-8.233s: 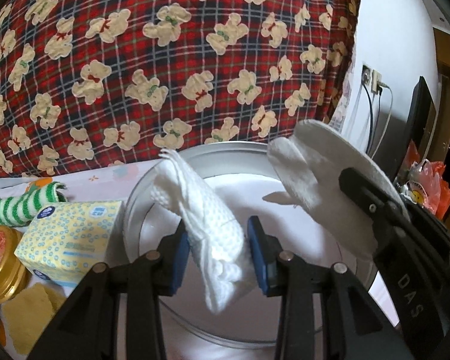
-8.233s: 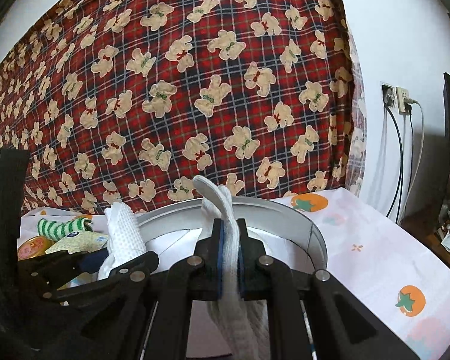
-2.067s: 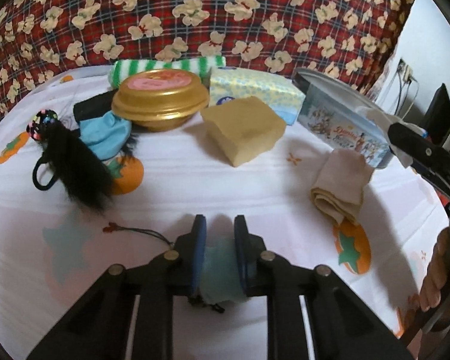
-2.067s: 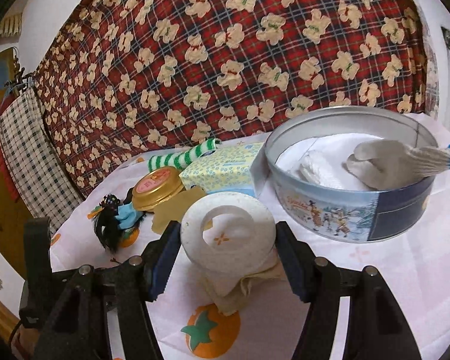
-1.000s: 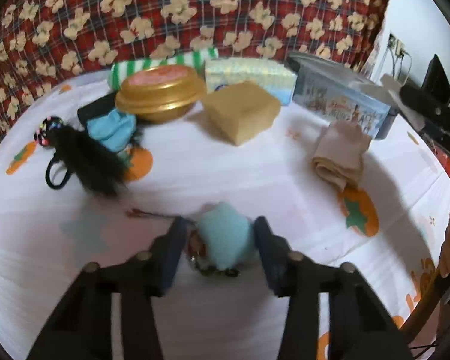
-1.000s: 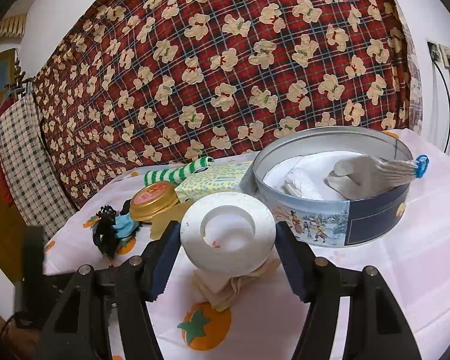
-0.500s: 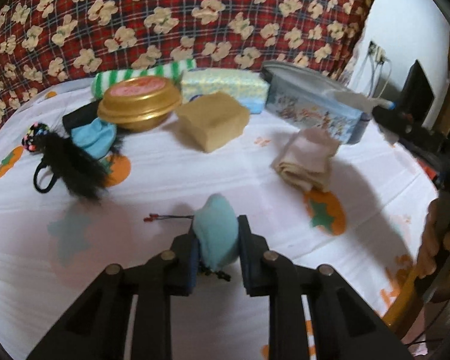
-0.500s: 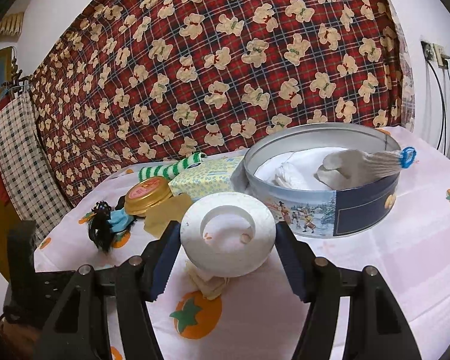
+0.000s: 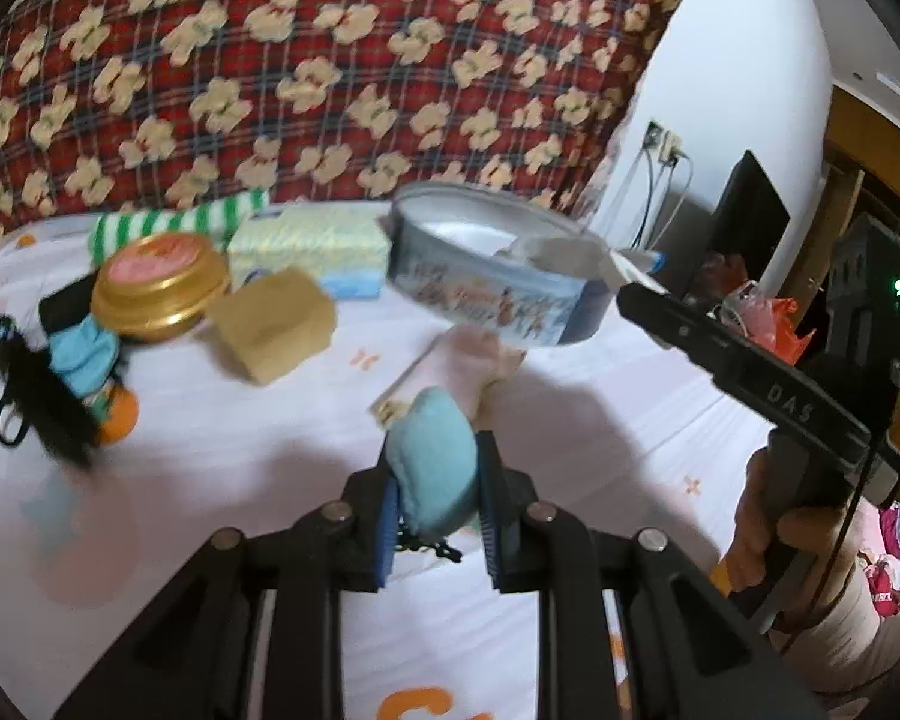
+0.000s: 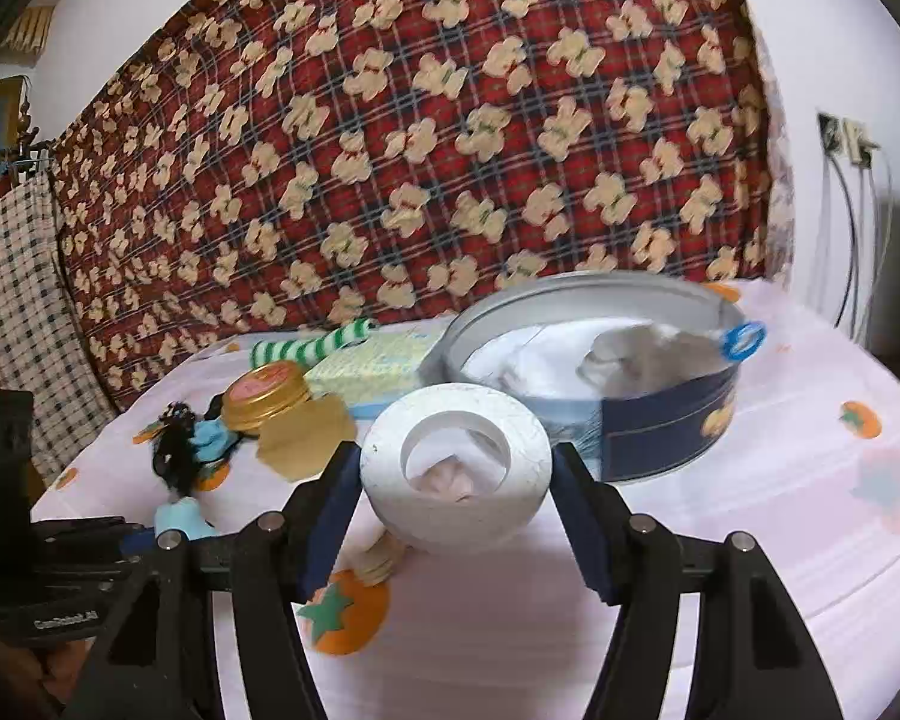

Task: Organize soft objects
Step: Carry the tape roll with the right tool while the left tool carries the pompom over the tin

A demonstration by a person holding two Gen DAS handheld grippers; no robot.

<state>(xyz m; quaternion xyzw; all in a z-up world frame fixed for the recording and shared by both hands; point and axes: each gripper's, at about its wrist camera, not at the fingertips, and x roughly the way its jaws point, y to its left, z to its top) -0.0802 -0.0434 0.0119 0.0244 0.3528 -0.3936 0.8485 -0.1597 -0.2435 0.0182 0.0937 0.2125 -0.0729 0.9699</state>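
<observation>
A blue pompom is clamped in the left hand-held gripper, and a white ring is held between the right hand-held gripper's widely spread jaws above the worktop.

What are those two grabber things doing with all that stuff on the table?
A person is tidying soft things with two grabbers. The left gripper squeezes a fluffy blue pom-pom, lifted off the tablecloth. The right gripper holds a white ring. The round tin behind already has white gloves inside.
</observation>
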